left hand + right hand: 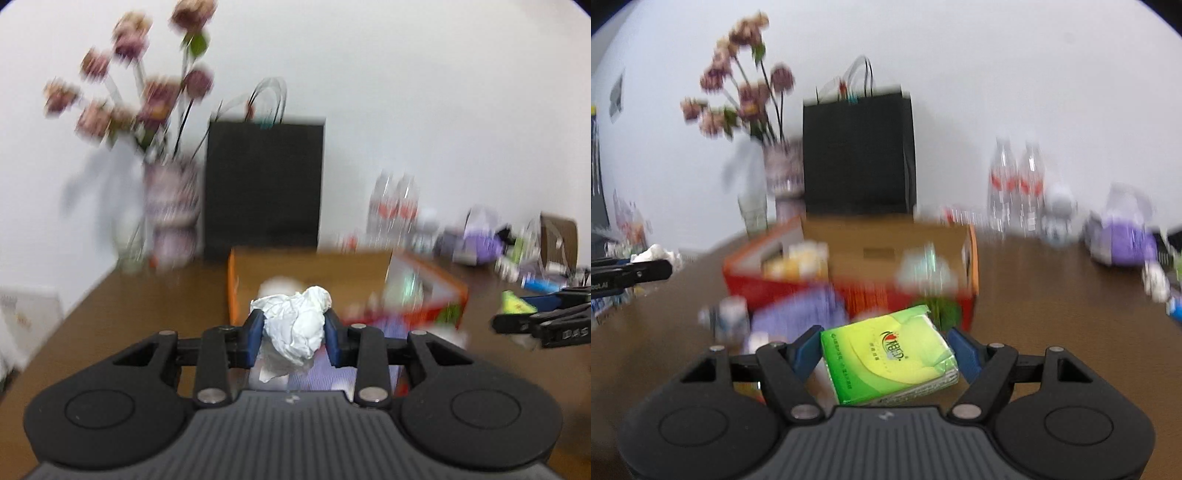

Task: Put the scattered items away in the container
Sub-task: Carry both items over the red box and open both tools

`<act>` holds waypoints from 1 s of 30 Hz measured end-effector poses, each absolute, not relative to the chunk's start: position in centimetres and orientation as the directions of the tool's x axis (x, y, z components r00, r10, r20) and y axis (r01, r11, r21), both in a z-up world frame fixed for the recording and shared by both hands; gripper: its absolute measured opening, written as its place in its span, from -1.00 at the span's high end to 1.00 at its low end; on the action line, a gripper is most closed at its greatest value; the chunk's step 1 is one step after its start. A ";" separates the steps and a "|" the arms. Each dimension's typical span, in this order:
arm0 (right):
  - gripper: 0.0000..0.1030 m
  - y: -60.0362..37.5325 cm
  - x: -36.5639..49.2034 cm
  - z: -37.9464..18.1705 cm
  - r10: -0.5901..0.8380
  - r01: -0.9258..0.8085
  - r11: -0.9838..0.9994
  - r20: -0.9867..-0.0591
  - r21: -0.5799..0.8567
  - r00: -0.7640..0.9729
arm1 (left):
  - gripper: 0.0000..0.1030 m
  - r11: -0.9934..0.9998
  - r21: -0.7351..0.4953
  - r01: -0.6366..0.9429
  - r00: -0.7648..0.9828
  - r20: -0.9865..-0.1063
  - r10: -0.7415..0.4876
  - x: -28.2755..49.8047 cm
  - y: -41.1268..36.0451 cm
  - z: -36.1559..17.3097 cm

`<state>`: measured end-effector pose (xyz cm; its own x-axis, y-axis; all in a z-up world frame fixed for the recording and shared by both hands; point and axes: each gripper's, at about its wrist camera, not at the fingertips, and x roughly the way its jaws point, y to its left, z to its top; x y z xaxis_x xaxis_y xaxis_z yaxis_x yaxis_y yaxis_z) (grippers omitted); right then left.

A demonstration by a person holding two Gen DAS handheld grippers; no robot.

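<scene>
My left gripper (pixel 294 330) is shut on a crumpled white paper ball (pixel 295 325), held above the table just in front of an open orange cardboard box (pixel 314 266). My right gripper (pixel 886 354) is shut on a green tissue pack (pixel 888 358), held in front of the same box (pixel 886 240). The right gripper shows at the right edge of the left wrist view (pixel 543 325). The left gripper with its paper shows at the left edge of the right wrist view (pixel 631 271). Both views are blurred.
A black paper bag (pixel 264 184) and a vase of pink flowers (pixel 170 206) stand behind the box. Water bottles (pixel 1015 184), a purple pack (pixel 1123 243) and small clutter lie on the brown table at the right. A purple item (pixel 801 314) lies before the box.
</scene>
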<state>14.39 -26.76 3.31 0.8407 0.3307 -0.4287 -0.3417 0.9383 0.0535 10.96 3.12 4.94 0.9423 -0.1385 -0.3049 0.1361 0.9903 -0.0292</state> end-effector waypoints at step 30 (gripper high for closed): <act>-1.00 -23.5 22.4 3.9 0.265 -0.299 0.954 -0.499 0.013 0.825 | -1.00 0.997 -0.023 0.077 0.884 -0.460 -0.079 18.3 0.9 2.3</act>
